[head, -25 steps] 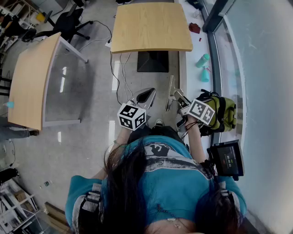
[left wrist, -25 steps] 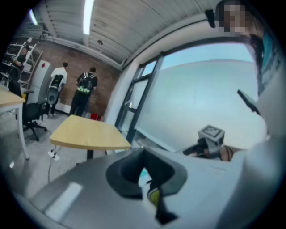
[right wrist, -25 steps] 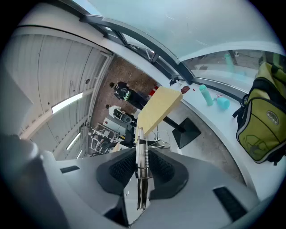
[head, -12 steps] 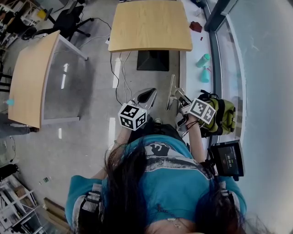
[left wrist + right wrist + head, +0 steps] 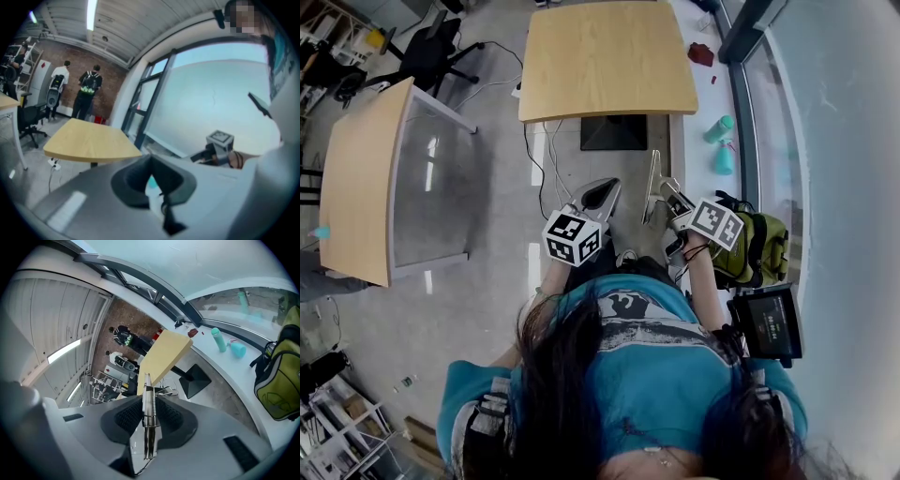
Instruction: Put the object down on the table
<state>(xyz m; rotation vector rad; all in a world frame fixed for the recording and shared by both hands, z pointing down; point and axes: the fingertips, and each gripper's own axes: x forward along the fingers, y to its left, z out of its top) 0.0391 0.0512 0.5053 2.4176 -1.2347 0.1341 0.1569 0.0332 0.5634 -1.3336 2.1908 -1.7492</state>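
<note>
My right gripper (image 5: 667, 201) is shut on a slim metal spring clip (image 5: 653, 184), held above the floor in front of the person. In the right gripper view the clip (image 5: 148, 414) stands upright between the dark pads (image 5: 127, 416), its spring and tip poking out past them. My left gripper (image 5: 599, 196) hovers just left of it, jaws together with nothing between them; in its own view the left gripper (image 5: 153, 182) shows only a thin slit. The light wooden table (image 5: 609, 58) stands ahead, beyond both grippers.
A second wooden table (image 5: 358, 178) stands at the left. A white ledge (image 5: 705, 94) on the right carries two teal bottles (image 5: 718, 127). Beside the right arm lie a green backpack (image 5: 753, 246) and a dark screen device (image 5: 766, 323). Cables (image 5: 546, 155) run over the grey floor.
Both grippers keep their pose, and the clip stays in the right one. Only the head view has shifted slightly, so the tables sit a little differently in the picture.
</note>
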